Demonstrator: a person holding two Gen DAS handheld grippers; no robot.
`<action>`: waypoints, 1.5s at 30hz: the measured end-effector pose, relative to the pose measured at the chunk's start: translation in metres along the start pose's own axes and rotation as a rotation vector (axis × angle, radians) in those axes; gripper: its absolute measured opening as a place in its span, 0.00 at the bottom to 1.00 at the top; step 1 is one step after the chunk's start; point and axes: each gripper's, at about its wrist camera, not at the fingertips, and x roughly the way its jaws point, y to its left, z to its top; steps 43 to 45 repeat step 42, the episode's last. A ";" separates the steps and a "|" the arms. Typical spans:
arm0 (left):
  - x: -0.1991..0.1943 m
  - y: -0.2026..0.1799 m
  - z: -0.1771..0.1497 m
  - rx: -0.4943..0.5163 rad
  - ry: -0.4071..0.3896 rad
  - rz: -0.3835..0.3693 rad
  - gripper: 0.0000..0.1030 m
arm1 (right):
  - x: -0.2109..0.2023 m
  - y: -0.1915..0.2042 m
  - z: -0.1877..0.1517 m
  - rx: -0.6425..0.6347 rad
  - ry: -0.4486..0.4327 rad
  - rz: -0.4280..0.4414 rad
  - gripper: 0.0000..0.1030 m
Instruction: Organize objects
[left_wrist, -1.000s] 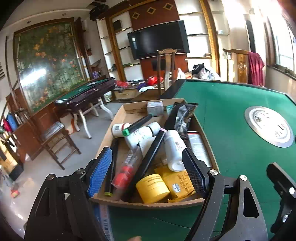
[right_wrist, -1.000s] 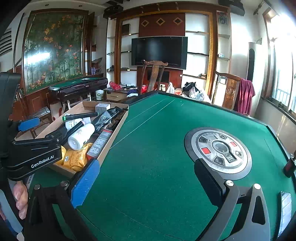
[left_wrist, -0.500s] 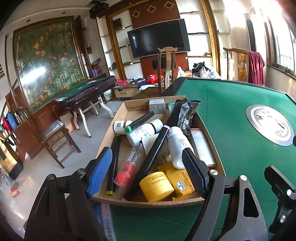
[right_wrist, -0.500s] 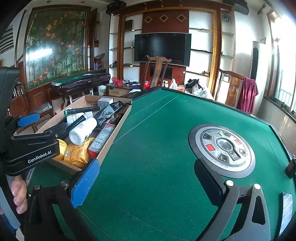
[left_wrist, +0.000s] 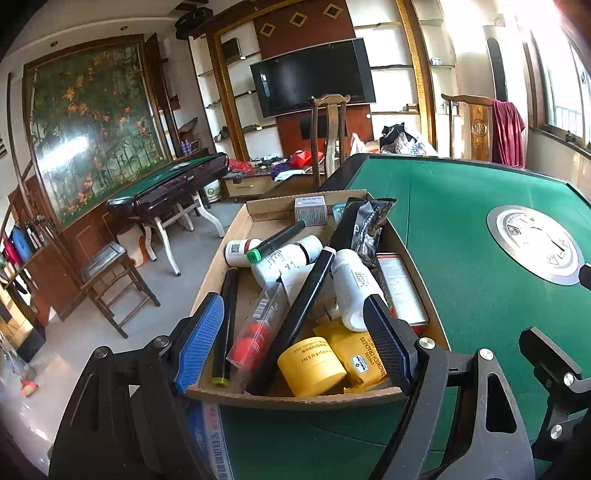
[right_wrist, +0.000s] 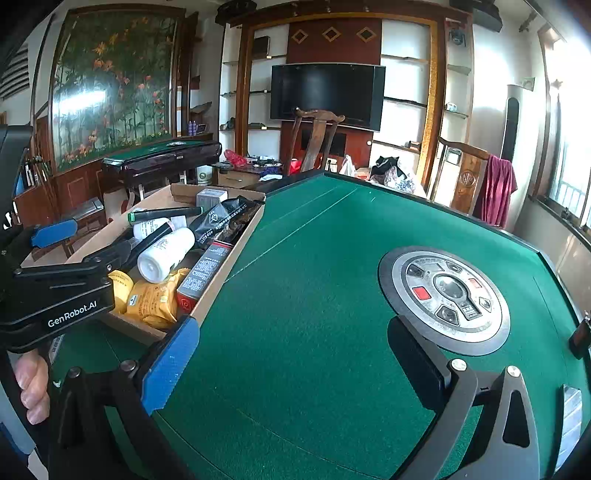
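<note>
A long cardboard box (left_wrist: 288, 400) lies on the left edge of a green felt table (left_wrist: 461, 258). Inside it lie a yellow round jar (left_wrist: 312, 365), a yellow cracker packet (left_wrist: 364, 356), a white bottle (left_wrist: 354, 288), a black marker with a pink end (left_wrist: 299, 314), a clear tube with red pieces (left_wrist: 258, 325), a red and silver carton (left_wrist: 400, 295) and a black snack bag (left_wrist: 365, 225). My left gripper (left_wrist: 291, 299) is open, its fingers straddling the box's near end without touching anything inside. My right gripper (right_wrist: 293, 325) is open over bare felt to the right of the box (right_wrist: 229, 266).
A round metal control panel (right_wrist: 447, 295) is set into the table's middle. A person's hand (right_wrist: 31, 387) holds the left gripper at the left edge. Wooden chairs (right_wrist: 317, 140) stand behind the table. A second green table (left_wrist: 166, 181) stands across the floor to the left.
Both views shift only slightly. The items in the box lie as before, and both grippers stay open with nothing taken hold of.
</note>
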 end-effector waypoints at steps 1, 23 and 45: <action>0.000 0.000 0.000 0.000 -0.001 -0.003 0.77 | 0.001 0.000 0.000 -0.001 0.001 0.000 0.99; 0.001 -0.002 -0.006 0.007 0.010 -0.029 0.77 | 0.004 -0.001 -0.002 -0.008 0.008 0.010 0.99; -0.009 -0.006 -0.009 0.029 -0.025 -0.022 0.77 | 0.005 -0.003 -0.004 -0.003 0.012 0.008 0.99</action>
